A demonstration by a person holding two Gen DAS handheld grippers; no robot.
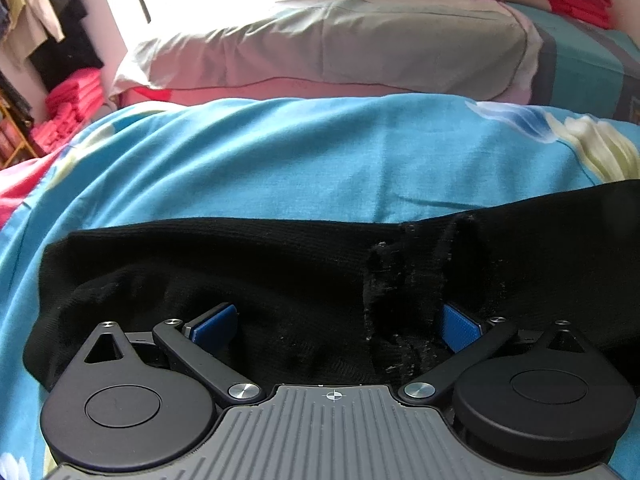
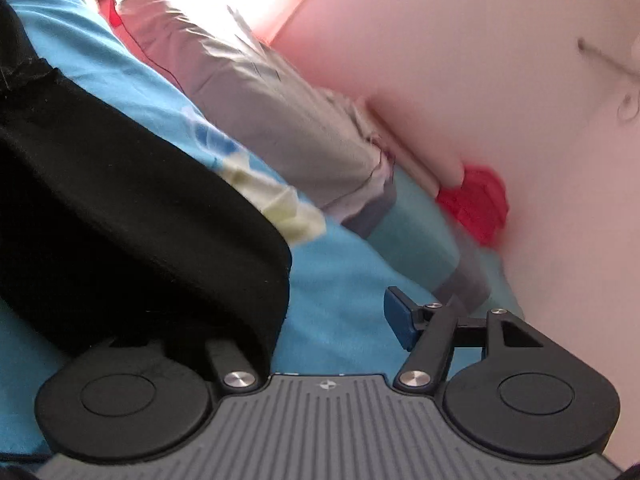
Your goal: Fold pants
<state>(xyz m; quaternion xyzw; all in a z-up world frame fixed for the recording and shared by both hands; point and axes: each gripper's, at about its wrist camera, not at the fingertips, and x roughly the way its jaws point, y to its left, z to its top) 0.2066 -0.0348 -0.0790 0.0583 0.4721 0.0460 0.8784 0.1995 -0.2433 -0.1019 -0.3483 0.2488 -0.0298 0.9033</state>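
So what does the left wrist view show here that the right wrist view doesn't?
Only the left wrist view shows the left gripper, jaws wide over the black pants, a rough linty seam between the pads, and hanging clothes far left. Only the right wrist view shows the right gripper, jaws apart, one finger hidden under the pants' edge, the other blue pad clear over the sheet, and more bare wall. Both show the pants, the blue flowered sheet, the grey pillow and the red pile.

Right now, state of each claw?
Left claw: open, over the black pants, gripping nothing.
Right claw: open; pants edge drapes over one finger.
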